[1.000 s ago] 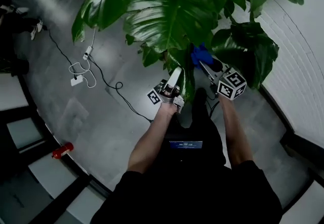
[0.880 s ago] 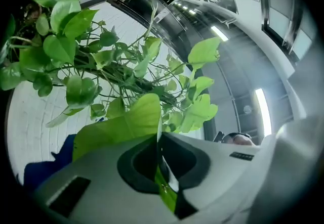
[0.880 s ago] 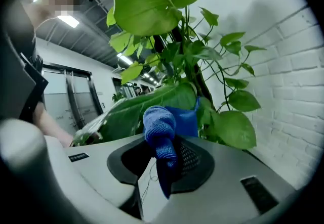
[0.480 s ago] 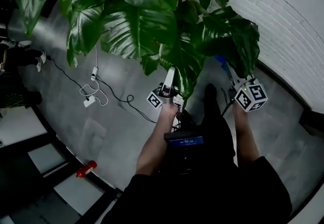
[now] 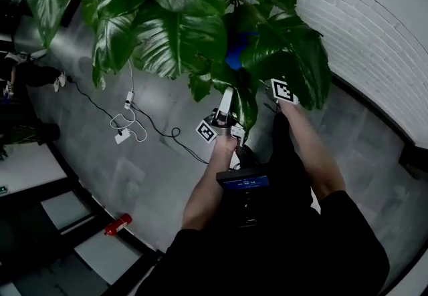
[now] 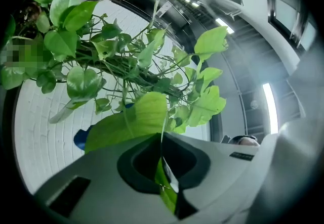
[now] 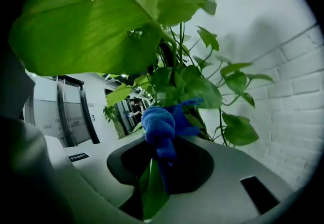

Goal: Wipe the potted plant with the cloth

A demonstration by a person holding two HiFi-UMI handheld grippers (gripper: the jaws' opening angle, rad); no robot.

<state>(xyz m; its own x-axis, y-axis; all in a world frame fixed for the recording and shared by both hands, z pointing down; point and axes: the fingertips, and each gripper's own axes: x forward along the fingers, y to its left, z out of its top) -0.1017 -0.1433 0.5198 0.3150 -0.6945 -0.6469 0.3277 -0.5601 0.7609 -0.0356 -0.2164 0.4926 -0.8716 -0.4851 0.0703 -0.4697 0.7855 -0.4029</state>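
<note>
My left gripper [image 6: 161, 143] is clamped on a leaf [image 6: 129, 123] of the potted plant [image 5: 180, 27], which stands at the far side. My right gripper [image 7: 159, 160] pinches the blue cloth [image 7: 158, 126] amid the foliage, just to the right.

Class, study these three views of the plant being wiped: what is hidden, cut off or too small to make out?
Plant pot: in no view; broad green leaves fill the head view.
Right hand-held gripper: in the head view leaves cover its jaws; only its marker cube shows.
Bunched blue cloth: head view, mostly behind leaves.
Small red object on the floor: head view, too small to identify.
</note>
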